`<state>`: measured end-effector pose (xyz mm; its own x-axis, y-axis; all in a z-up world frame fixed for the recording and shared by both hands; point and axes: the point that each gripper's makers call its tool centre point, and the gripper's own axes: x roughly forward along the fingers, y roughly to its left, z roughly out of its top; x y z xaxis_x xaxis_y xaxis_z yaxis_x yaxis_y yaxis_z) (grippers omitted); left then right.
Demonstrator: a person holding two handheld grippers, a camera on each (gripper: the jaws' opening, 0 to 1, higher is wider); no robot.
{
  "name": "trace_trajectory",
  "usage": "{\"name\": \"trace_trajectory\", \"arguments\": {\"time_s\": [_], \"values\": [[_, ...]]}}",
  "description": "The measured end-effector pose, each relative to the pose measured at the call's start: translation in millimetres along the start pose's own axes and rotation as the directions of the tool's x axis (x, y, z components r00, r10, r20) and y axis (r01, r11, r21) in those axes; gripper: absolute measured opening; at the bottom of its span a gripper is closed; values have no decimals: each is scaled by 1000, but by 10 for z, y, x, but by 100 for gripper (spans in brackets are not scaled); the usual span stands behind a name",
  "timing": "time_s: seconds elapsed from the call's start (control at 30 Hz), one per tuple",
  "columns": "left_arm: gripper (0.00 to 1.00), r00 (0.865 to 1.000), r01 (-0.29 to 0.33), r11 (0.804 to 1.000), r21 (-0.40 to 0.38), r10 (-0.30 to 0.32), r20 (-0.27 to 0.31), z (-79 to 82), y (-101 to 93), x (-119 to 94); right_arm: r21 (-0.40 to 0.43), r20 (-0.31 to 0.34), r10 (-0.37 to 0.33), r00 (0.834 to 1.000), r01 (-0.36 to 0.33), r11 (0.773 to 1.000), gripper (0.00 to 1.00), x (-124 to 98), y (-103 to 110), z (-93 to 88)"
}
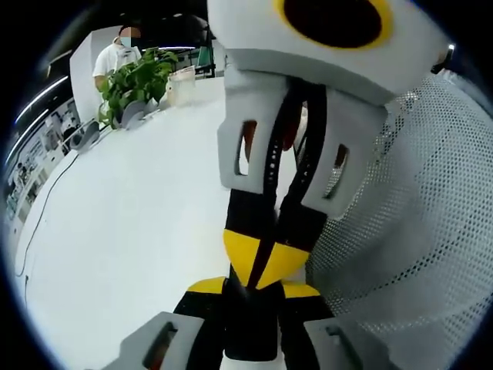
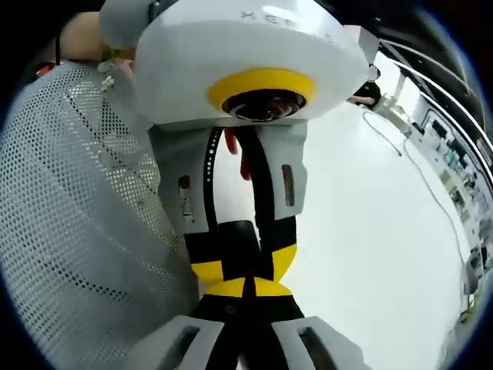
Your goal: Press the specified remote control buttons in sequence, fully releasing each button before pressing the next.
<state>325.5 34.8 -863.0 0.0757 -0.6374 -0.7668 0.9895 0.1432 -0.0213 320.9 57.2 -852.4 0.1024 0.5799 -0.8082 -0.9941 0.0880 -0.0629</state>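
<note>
Yellow-and-black tips of two hand-held grippers meet nose to nose above a white table (image 1: pixel 139 231). I cannot tell where the remote control lies, because the tools and a sleeve cover the middle of both views.

In the left gripper view, the left gripper (image 1: pixel 256 297) rises from the bottom with its jaws pressed together. The right gripper (image 1: pixel 266 258) comes down from the top, its jaws also drawn together at the tips. The two sets of tips touch or nearly touch, and I can make out nothing pinched between them.

A white mesh sleeve (image 1: pixel 408 231) on the person's arm lies just beside the tools.

The likely trouble from here is working blind. With both cameras staring at each other, a button could be missed or the wrong one pressed. A press could also land before the last one is released. Tips this close might knock together. Holding the tools this near each other also works against keeping the target objects visible.

The left gripper view alone shows a leafy potted plant (image 1: pixel 135 81) at the table's far edge. A clear container (image 1: pixel 181 81) sits beside the plant, and a person in a white top (image 1: pixel 115 54) stands behind it.

The right gripper view instead shows a dark cable (image 2: pixel 431 185) trailing across the table towards cluttered shelving (image 2: pixel 451 146)
</note>
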Motion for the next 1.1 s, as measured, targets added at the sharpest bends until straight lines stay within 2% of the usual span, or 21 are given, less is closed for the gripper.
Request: {"name": "trace_trajectory", "arguments": {"time_s": [0.07,0.13,0.33,0.53,0.87,0.93,1.1], "values": [[25,1000,-1,1000,-1,1,-1,0,0,1,11,14,15,1000,-16,1000,0,-8,3,-8],[25,1000,-1,1000,-1,1,-1,1,-1,1,-18,29,39,999,-39,999,3,-16,47,-10],[25,1000,-1,1000,1,1,-1,-2,-5,-3,-15,31,57,998,-57,998,7,-65,34,-75],[25,1000,1,1000,5,-1,-2,-1,-9,-2,8,12,55,998,-55,998,12,-138,-26,-201],[25,1000,-3,1000,0,3,-1,1,-8,-1,2,-18,61,998,-61,998,18,-160,-26,-273],[25,1000,-3,1000,0,3,-1,3,-9,-2,4,-9,71,997,-71,997,20,-166,-14,-269],[25,1000,-3,1000,1,3,-4,3,-6,-1,4,-22,61,998,-61,998,20,-181,-43,-311]]}}
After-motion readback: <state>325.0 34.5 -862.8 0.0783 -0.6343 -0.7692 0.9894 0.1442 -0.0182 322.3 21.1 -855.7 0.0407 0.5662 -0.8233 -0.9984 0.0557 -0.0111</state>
